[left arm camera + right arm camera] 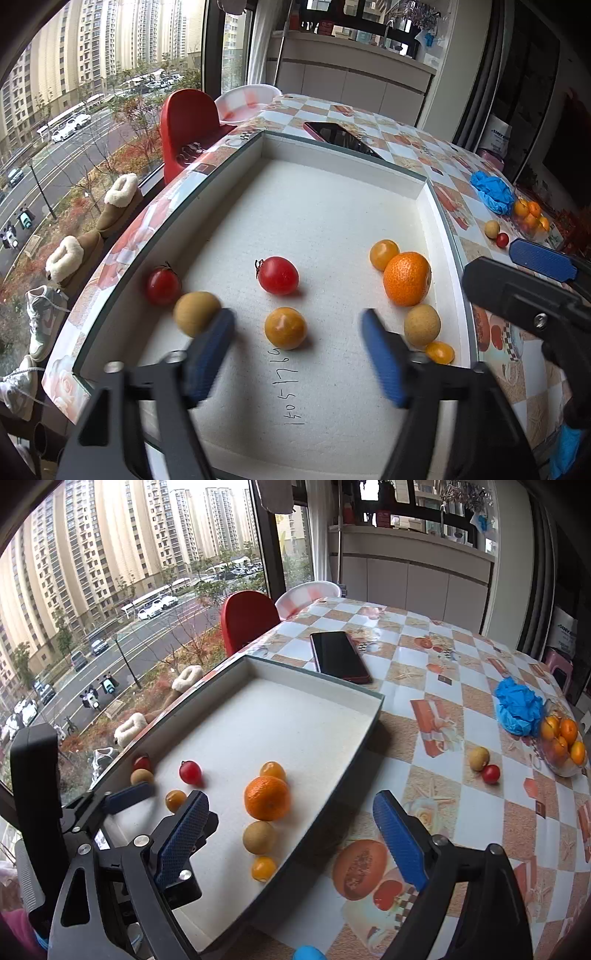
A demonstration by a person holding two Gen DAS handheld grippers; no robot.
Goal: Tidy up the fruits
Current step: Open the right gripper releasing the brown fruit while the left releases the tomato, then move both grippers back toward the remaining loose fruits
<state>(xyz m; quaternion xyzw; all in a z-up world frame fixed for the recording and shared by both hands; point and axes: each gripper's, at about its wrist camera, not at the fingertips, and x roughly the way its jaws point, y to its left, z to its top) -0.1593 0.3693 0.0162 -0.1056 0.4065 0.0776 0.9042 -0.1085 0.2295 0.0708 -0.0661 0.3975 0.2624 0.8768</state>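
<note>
The left tongs [297, 354] were motion-blurred, gaping empty above the tray [332, 206] near a yellow tomato [285, 328]. The right tongs [291, 834] hovered open over the tray's right wall and the counter [461, 672].

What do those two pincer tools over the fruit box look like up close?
Both the left gripper and the right gripper have angular black frames with cut-out openings and silver screw heads. Their jaws carry flat blue pads with a fine gridded texture. No cables or markings show.
</note>
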